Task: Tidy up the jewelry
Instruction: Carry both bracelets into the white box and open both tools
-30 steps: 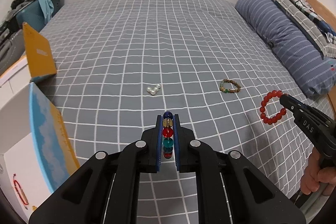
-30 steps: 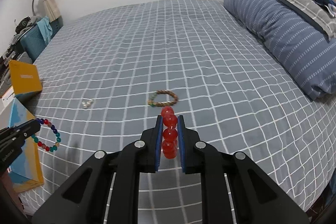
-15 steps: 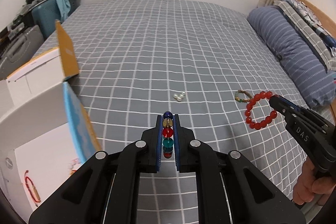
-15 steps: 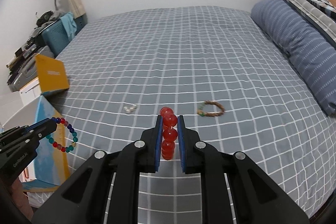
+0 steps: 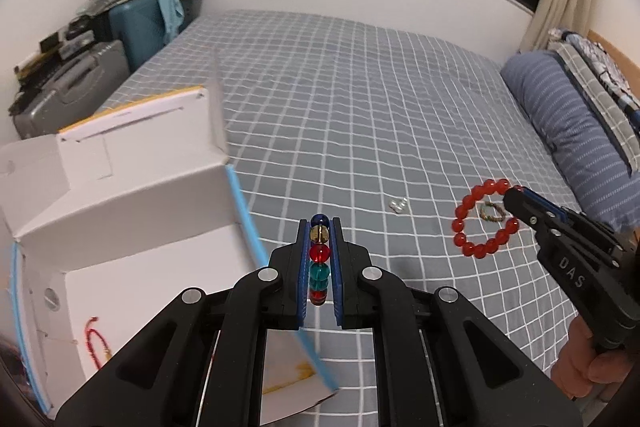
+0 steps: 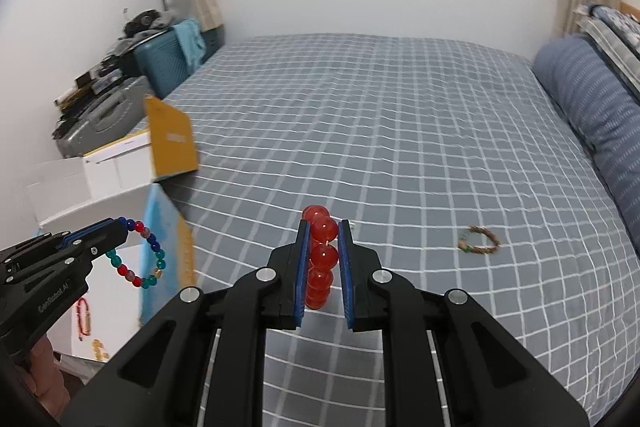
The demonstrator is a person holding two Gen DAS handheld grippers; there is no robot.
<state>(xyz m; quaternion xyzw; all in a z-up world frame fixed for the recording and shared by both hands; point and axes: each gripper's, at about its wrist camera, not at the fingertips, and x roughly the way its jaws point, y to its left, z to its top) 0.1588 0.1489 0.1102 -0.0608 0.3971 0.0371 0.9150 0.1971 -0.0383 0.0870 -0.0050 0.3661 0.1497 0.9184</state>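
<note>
A bed under a grey sheet with a white grid fills the room, with a striped blue pillow along its right edge and suitcases stacked by the far wall. The left gripper is clamped tight on a multicoloured glass-bead bracelet, its beads lined up along the fingers, blue bead foremost; from the right wrist view the loop hangs free over an open white cardboard box at the bed's left edge. A thin red cord bracelet lies on the box floor. The right gripper is pinched shut on a bracelet of round, glossy red beads, the ring dangling above the sheet. On the bed lie a woven brown-green bracelet and a small silvery cluster, well apart.
</note>
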